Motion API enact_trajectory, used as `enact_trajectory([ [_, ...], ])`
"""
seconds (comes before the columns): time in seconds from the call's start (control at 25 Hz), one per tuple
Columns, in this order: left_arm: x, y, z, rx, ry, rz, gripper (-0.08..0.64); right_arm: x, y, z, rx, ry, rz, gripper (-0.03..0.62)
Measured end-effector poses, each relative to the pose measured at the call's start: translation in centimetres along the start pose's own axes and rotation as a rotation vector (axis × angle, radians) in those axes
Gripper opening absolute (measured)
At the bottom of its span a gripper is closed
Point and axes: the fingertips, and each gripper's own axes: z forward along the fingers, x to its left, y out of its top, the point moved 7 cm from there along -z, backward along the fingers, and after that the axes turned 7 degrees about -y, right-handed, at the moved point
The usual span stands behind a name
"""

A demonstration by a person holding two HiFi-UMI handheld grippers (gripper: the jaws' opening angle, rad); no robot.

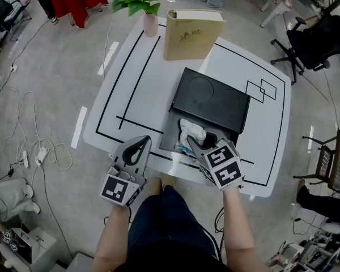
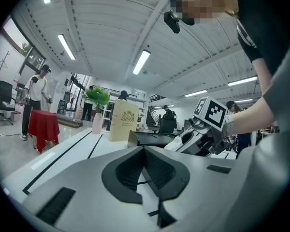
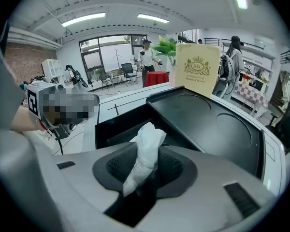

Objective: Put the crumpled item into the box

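The crumpled white paper (image 1: 191, 132) hangs over the open black box (image 1: 169, 136), whose lid (image 1: 212, 101) is folded back beyond it. My right gripper (image 1: 196, 147) points steeply down at the box's near edge. In the right gripper view the paper (image 3: 145, 146) stands between the jaws of my right gripper (image 3: 146, 170), with a dark gap beside it, so the pads do not press on it. My left gripper (image 1: 137, 146) rests near the table's front edge, left of the box, holding nothing. Its tips meet in the left gripper view (image 2: 145, 151).
A cream upright booklet (image 1: 190, 34) and a potted plant in a pink vase (image 1: 150, 20) stand at the far side of the white table (image 1: 130, 95). Cables (image 1: 39, 152) lie on the floor at left. An office chair (image 1: 311, 41) is at right.
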Motion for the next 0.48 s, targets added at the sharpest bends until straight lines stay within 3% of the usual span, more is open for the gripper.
enact_trajectory([
  [0.48,-0.22,0.0,-0.06,-0.006,-0.013,0.0,0.002,-0.7,-1.0,-0.26,0.018,-0.045,0.03,0.183],
])
